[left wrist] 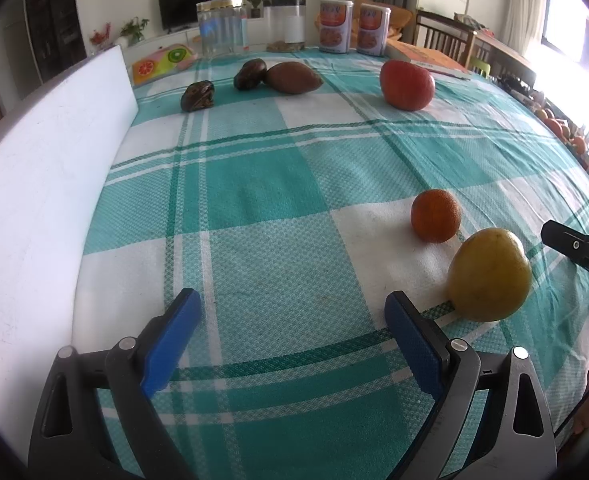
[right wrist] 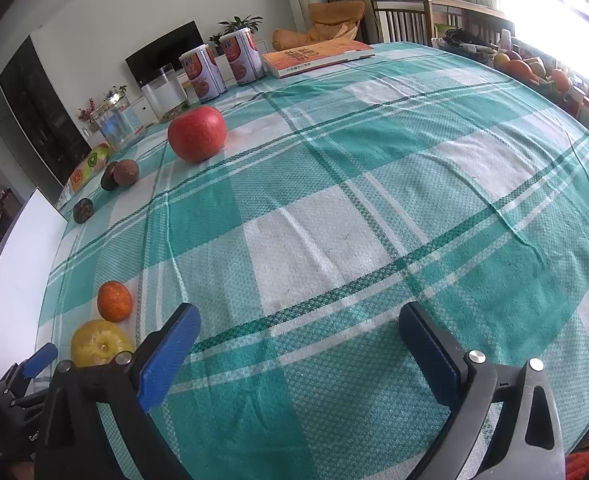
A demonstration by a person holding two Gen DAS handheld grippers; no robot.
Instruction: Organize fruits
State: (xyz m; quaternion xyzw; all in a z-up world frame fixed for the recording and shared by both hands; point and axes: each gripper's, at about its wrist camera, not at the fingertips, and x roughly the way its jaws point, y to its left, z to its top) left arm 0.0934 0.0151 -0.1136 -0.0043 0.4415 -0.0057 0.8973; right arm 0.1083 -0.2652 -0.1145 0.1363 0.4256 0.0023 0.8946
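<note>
On the green-and-white checked cloth [left wrist: 278, 208] lie a yellow fruit [left wrist: 490, 274], a small orange [left wrist: 435, 216], a red apple [left wrist: 407, 85] and three brown fruits [left wrist: 293, 77] at the far side. My left gripper [left wrist: 294, 300] stands open over bare cloth, with the yellow fruit just right of its right finger. In the right wrist view my right gripper [right wrist: 302, 312] is open with nothing in it. The yellow fruit [right wrist: 100, 342] and orange [right wrist: 113, 301] lie left of it, the apple [right wrist: 197, 133] farther off.
A white board [left wrist: 54, 168] stands along the table's left edge. Two printed cans [left wrist: 352, 28], a clear jar [left wrist: 220, 26] and an orange book [right wrist: 318, 56] sit at the far edge. A pile of fruit [right wrist: 534, 70] lies beyond the table on the right.
</note>
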